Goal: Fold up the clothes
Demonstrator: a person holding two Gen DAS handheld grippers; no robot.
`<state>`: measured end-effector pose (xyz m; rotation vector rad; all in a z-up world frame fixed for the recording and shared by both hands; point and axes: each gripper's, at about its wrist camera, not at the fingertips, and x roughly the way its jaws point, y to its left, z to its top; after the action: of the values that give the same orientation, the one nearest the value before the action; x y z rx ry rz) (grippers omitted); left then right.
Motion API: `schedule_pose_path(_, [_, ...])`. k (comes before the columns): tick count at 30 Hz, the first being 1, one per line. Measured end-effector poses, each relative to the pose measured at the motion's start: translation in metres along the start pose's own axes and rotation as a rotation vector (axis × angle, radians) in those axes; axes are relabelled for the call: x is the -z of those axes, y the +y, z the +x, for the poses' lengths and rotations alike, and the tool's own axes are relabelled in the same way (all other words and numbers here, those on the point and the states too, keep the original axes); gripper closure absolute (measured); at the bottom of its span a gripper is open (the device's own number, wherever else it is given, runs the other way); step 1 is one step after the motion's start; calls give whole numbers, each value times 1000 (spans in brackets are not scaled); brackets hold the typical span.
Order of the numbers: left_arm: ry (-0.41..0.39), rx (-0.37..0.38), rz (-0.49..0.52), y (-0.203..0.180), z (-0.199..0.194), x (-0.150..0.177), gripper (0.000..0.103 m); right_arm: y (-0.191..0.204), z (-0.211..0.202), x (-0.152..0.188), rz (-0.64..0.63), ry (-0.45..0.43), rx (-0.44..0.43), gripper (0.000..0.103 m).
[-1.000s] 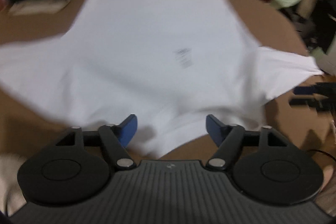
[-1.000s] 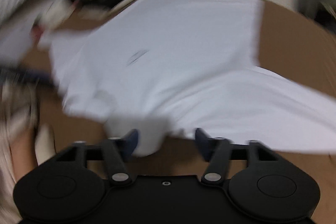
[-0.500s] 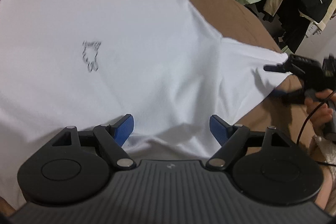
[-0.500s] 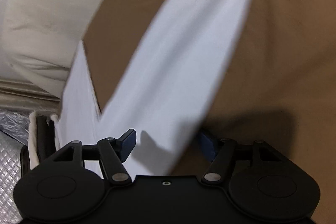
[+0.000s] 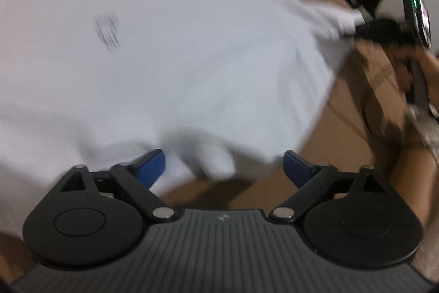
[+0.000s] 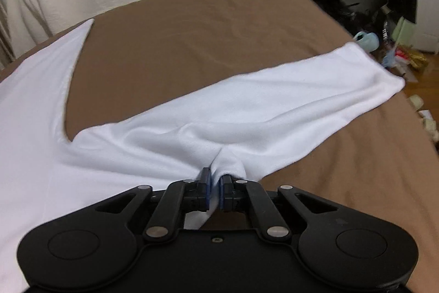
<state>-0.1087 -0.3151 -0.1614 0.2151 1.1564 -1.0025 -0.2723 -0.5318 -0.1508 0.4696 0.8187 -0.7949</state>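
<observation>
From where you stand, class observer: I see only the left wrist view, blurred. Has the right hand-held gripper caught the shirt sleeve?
Observer: Yes. The right hand-held gripper is shut on a bunched fold of the white shirt at its sleeve.
Operator: Is the sleeve flat?
Observer: It stretches across the brown bedcover, puckered at the pinch.
Operator: And the cuff?
Observer: The cuff end lies at the bedcover's far right edge.
</observation>
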Motion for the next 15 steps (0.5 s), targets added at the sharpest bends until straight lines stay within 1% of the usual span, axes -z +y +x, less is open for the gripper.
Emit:
schedule_pose_path(2, [7, -33, 46, -6, -2, 14, 7, 1, -3, -1, -12, -19, 53, 98])
schedule_pose_path(3, [28, -53, 78, -11, -2, 19, 7, -4, -2, -2, -4, -19, 57, 98])
schedule_pose_path(4, [48, -70, 108, -16, -4, 24, 7, -8, -2, -3, 10, -12, 57, 95])
schedule_pose_path(5, [52, -65, 106, -15, -10, 26, 7, -4, -6, -1, 3, -8, 76, 91])
schedule_pose_path(6, [56, -60, 103, -14, -16, 28, 7, 3, -13, 2, -28, -20, 115, 79])
schedule_pose_path(7, [56, -53, 97, -13, -23, 31, 7, 8, -21, 4, -67, -45, 177, 63])
schedule_pose_path(8, [28, -37, 51, -5, -36, 32, 7, 11, -31, 3, -98, -78, 251, 50])
schedule_pose_path(9, [0, -22, 4, 4, -50, 33, 7, 13, -43, 4, -107, -117, 298, 47])
schedule_pose_path(10, [-26, -24, -50, 14, -62, 34, 7, 13, -57, 6, -91, -162, 295, 47])
schedule_pose_path(11, [-50, -29, -106, 25, -73, 35, 7, 15, -69, 9, -69, -196, 236, 47])
schedule_pose_path(13, [-75, -94, -245, 51, -90, 35, 7, 24, -87, 17, -49, -228, 38, 44])
schedule_pose_path(15, [-88, -163, -362, 74, -96, 35, 7, 34, -105, 26, -28, -258, -160, 43])
